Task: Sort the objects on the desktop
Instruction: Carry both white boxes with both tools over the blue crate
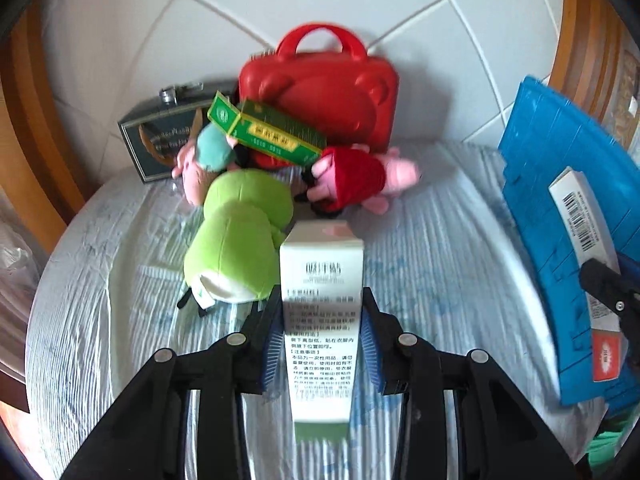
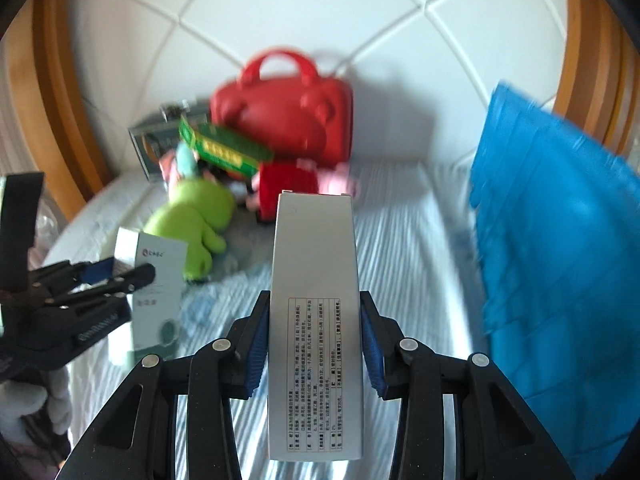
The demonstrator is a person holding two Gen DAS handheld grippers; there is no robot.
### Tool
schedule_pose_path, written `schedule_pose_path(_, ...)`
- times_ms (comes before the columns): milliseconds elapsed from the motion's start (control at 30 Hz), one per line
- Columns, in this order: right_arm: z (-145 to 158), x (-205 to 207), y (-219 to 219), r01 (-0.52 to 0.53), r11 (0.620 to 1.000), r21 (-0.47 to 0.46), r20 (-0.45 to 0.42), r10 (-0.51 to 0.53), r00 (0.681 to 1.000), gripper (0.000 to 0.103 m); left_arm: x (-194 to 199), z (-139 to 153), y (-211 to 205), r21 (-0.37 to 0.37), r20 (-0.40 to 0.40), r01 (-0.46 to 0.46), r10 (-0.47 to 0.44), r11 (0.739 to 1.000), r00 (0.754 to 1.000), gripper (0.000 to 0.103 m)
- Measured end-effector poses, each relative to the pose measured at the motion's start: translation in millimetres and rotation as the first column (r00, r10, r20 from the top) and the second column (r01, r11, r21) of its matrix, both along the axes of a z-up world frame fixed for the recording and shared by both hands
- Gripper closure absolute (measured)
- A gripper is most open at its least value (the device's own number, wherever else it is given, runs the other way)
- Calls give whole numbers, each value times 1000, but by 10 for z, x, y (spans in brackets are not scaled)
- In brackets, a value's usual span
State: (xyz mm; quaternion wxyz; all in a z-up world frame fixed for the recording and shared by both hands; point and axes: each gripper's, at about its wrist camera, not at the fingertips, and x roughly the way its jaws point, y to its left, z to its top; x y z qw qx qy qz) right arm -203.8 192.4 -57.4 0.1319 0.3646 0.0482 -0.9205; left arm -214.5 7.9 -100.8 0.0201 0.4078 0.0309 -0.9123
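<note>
the striped cloth (image 1: 432,264) lies under both claws. right of the right claw (image 2: 315,312) stands a blue bin (image 2: 560,264). ahead of both claws, against the tiled wall, sits a red case (image 1: 332,96), with a dark tin (image 1: 160,140) beside it on its left. nearer, ahead and left of the left claw (image 1: 322,308), lies a green plush (image 1: 240,236); a red-dressed pink plush (image 1: 356,180) lies straight ahead, and a green box (image 1: 268,132) rests tilted above the toys. the left claw is clamped on a white box (image 1: 322,280) that sticks out forward between its pads. the right claw pinches a grey box (image 2: 314,280) the same way.
</note>
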Motion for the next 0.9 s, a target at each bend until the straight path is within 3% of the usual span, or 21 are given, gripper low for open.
schedule_pose_path(200, 658, 197, 391, 9, 998, -64, -138, -18, 990, 63, -27, 556, 330, -9, -121, 16, -17, 1000, 992, 68)
schedule_pose_path(333, 1017, 210, 782, 48, 994, -97, -196, -67, 978, 63, -81, 923, 694, -17, -189, 38, -41, 999, 981, 68)
schedule_pose_path(433, 1252, 184, 1152, 45, 983, -177, -201, -81, 976, 63, -111, 1190, 1003, -25, -237, 66, -70, 998, 969, 68)
schedule_pose_path(533, 1459, 192, 1470, 104, 984, -147, -255, -140, 957, 63, -130, 1482, 1353, -41, -288, 97, -105, 994, 952, 68)
schedule_pose_path(733, 1628, 95, 2129, 233, 969, -86, -282, -248, 927, 63, -124, 1983, 2160, -83, -371, 170, -189, 982, 909, 68)
schedule_pose_path(900, 1565, -9, 2655, 331, 943, -40, -272, -329, 904, 63, -140, 2169, 2793, -103, -397, 226, -249, 969, 883, 68)
